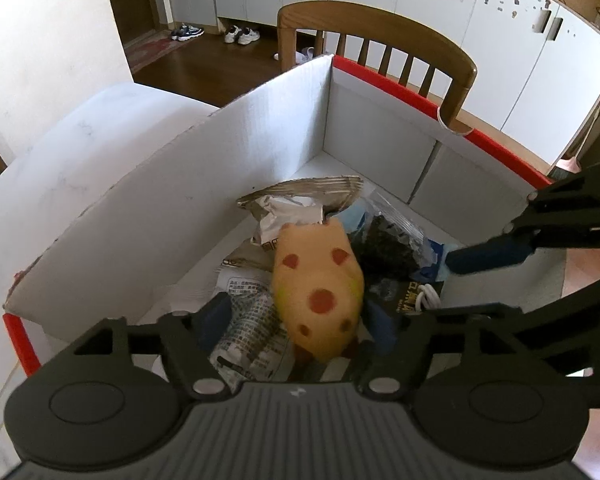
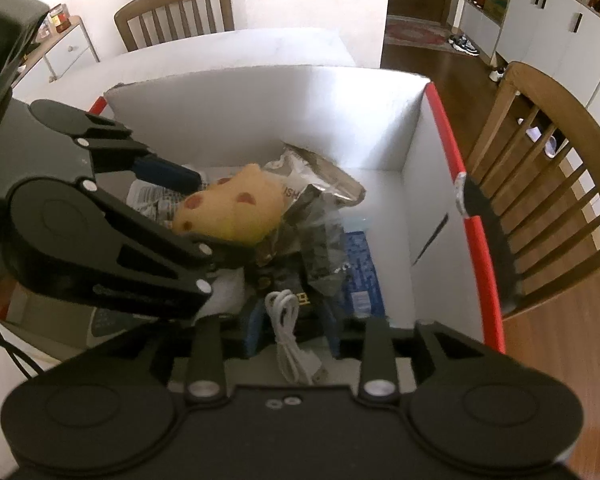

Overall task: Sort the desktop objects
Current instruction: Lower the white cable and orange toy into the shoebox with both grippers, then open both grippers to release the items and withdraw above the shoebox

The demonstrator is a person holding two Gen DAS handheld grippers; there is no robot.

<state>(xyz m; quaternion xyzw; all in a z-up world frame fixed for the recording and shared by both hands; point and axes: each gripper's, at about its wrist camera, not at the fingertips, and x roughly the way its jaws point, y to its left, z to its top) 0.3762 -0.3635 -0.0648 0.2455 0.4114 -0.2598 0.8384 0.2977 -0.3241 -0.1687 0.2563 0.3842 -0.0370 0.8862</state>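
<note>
Box: a white cardboard box (image 1: 172, 208) with red edges stands on a pale table (image 1: 80, 136); everything below is placed relative to it.
Toy: a yellow toy with red spots (image 1: 316, 284) lies inside the box, on top of the pile near its middle.
Other contents: crumpled wrappers (image 1: 296, 200), a printed packet (image 1: 248, 320), a dark bag (image 2: 320, 236) and a coiled white cable (image 2: 288, 320) lie inside the box, under and around the toy.
Left claw (image 1: 300, 320): hangs over the box, its jaws parted on either side of the toy and not pressing on it.
Right claw (image 2: 292, 328): over the near side of the box, jaws parted, the white cable lying loose between them.
Progress: several things already sit in the box; both claws appear to have let go, so this drop looks finished.
Left to do: I cannot say; the table beyond the box is mostly out of view.
Hard to see: the box floor under the pile, and the claw tips, which are blurred.
Beyond the box: a wooden chair (image 1: 380, 40).
</note>
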